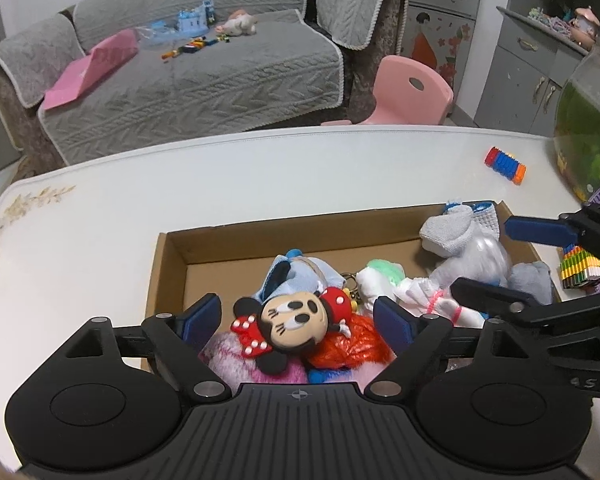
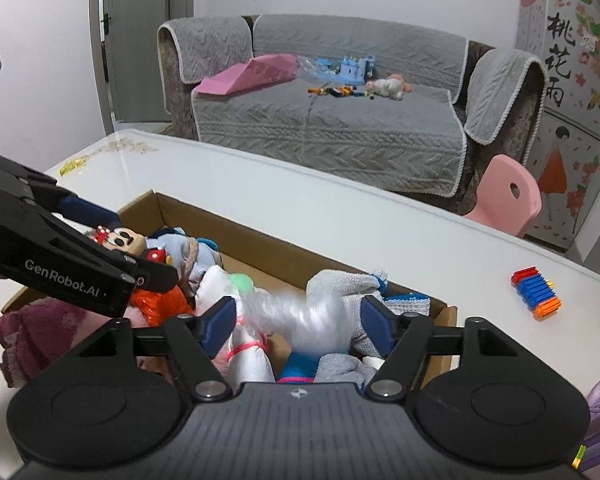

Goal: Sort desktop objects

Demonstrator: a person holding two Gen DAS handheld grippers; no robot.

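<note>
An open cardboard box (image 1: 260, 246) (image 2: 240, 236) on the white table holds soft toys and rolled cloths. My left gripper (image 1: 298, 318) (image 2: 120, 242) hangs over the box's near left part. It is open, and a mouse doll with a red dotted bow (image 1: 296, 320) (image 2: 122, 238) lies between its blue pads without touching them. My right gripper (image 2: 300, 322) (image 1: 512, 264) is open over the box's right part. A blurred white bag-like bundle (image 2: 312, 316) (image 1: 484, 256) sits between its fingers on grey cloth (image 2: 340, 284).
A stack of coloured blocks (image 1: 505, 165) (image 2: 536, 294) lies on the table beyond the box. A fish tank (image 1: 588, 120) stands at the right edge, with a striped coloured stack (image 1: 584, 268) near it. Pink towel (image 2: 28, 336) drapes the box's left. A pink chair (image 1: 412, 92) and a sofa are behind.
</note>
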